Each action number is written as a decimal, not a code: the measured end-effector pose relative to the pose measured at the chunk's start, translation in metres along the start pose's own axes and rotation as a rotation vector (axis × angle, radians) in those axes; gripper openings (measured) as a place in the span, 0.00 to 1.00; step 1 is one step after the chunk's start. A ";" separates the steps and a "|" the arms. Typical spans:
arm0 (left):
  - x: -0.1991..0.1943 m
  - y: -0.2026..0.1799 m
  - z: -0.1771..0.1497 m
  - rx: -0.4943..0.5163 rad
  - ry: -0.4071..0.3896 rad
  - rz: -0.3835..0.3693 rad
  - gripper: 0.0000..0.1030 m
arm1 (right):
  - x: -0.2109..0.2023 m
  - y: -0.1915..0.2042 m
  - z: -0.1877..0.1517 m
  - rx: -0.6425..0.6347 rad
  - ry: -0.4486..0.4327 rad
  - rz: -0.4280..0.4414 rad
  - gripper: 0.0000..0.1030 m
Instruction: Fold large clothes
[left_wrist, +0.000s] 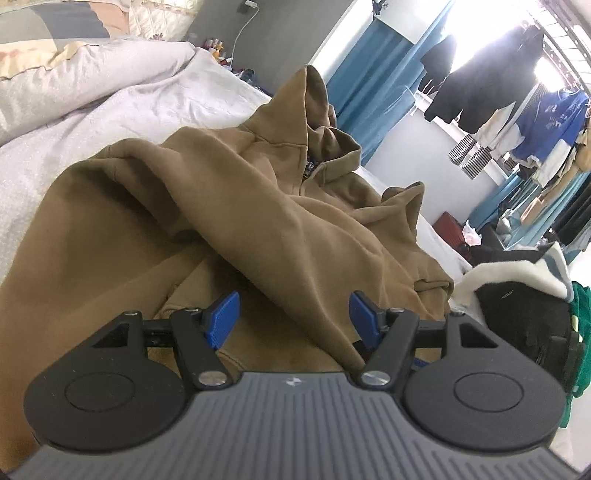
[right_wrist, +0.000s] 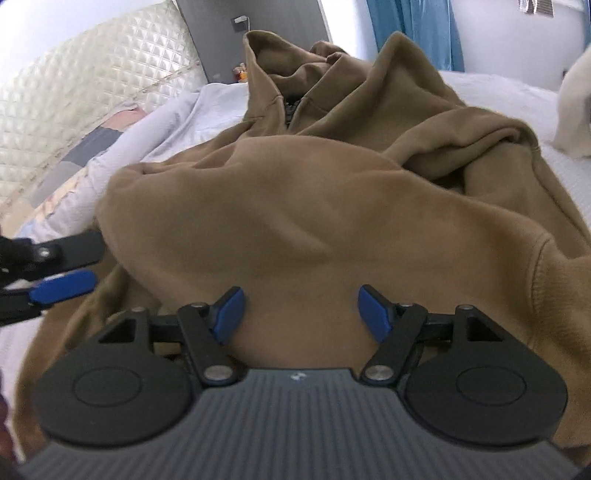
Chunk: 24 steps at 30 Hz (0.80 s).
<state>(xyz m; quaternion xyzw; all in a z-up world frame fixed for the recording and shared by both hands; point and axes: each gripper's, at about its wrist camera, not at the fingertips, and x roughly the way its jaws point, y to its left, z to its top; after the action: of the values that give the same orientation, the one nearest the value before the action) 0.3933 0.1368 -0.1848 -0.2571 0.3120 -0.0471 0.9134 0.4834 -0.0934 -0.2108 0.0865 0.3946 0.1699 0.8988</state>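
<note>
A brown zip hoodie (left_wrist: 229, 206) lies crumpled on the bed, hood standing up at the far end and one sleeve folded across the body. It also fills the right wrist view (right_wrist: 295, 206). My left gripper (left_wrist: 293, 314) is open and empty, low over the hoodie's near part with the folded sleeve between its blue pads. My right gripper (right_wrist: 301, 314) is open and empty, close over the hoodie's body. The left gripper's blue pad (right_wrist: 62, 290) shows at the left edge of the right wrist view, beside the hoodie's edge.
The bed has a white sheet (left_wrist: 122, 107) with a rumpled duvet and pillows (left_wrist: 55, 70) and a quilted headboard (right_wrist: 74, 96). A pile of other clothes (left_wrist: 524, 291) lies to the right on the bed. Hung garments (left_wrist: 517, 110) and blue curtains (left_wrist: 369, 81) stand beyond.
</note>
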 end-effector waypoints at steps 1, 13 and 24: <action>0.000 0.000 -0.001 0.003 -0.003 0.003 0.69 | -0.002 0.000 0.000 0.009 0.004 0.010 0.69; 0.004 0.008 -0.009 -0.060 -0.027 0.013 0.69 | -0.030 0.005 -0.001 0.018 0.016 0.067 0.69; 0.013 0.010 -0.007 -0.093 -0.051 -0.047 0.68 | -0.064 -0.013 -0.005 -0.025 -0.040 -0.073 0.77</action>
<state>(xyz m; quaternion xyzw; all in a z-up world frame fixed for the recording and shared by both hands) 0.3989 0.1388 -0.2018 -0.3075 0.2843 -0.0473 0.9068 0.4424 -0.1294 -0.1742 0.0645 0.3775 0.1403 0.9131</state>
